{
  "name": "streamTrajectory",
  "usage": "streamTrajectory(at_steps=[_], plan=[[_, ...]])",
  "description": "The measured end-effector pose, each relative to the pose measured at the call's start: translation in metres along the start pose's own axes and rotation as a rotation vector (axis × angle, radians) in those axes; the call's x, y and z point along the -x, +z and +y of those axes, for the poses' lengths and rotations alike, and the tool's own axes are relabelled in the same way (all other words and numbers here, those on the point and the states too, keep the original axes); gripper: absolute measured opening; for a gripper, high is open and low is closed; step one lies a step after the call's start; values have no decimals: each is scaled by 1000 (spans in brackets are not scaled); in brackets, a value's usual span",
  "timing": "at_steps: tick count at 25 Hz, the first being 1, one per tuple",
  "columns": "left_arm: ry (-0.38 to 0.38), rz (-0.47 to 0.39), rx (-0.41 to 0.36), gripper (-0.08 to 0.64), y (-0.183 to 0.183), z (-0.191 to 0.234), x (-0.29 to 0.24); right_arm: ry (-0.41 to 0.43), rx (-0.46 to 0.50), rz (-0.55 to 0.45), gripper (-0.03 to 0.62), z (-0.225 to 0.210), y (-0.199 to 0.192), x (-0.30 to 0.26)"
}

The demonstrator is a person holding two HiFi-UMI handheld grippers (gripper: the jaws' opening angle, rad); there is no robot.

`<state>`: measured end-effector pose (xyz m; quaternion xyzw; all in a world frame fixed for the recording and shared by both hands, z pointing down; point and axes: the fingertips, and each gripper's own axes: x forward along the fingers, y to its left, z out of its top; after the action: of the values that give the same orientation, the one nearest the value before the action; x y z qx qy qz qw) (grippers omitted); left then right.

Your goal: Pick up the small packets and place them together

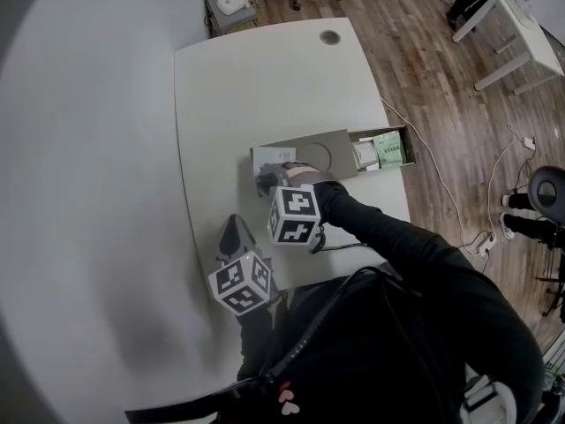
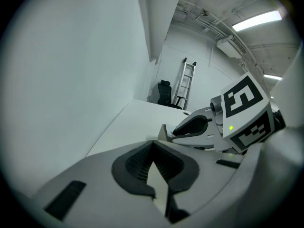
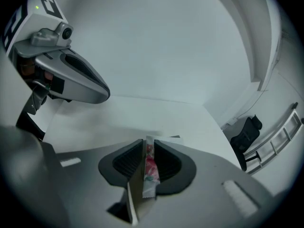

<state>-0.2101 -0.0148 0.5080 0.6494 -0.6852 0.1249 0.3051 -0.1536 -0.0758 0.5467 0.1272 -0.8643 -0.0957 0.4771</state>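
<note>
The small packet, probably light and limp and best pinched across its flat faces, stands loose in the barely parted right hand-held gripper; the left hand-held gripper is closed, empty.

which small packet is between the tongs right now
The white packet with red and green print, standing between the right tongs; the green packet and the whitish packet lie in the grey box.

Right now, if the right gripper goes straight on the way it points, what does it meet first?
Probably the grey box: the right gripper, a small packet between its jaws, points down at its covered end.
</note>
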Motion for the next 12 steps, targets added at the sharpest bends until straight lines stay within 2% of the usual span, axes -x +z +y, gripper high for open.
streamTrajectory(at_steps=[2,6,12], plan=[[-3,0,-2,-2,1,0,0,22,-7,7,111,3,-1,-1],[-15,3,-7,-2,2,-2,0,6,-33,-23,126,-1,2,9],[-66,16,-36,-1,1,-20,-12,-53,-219,-133,141,-35,-15,63]])
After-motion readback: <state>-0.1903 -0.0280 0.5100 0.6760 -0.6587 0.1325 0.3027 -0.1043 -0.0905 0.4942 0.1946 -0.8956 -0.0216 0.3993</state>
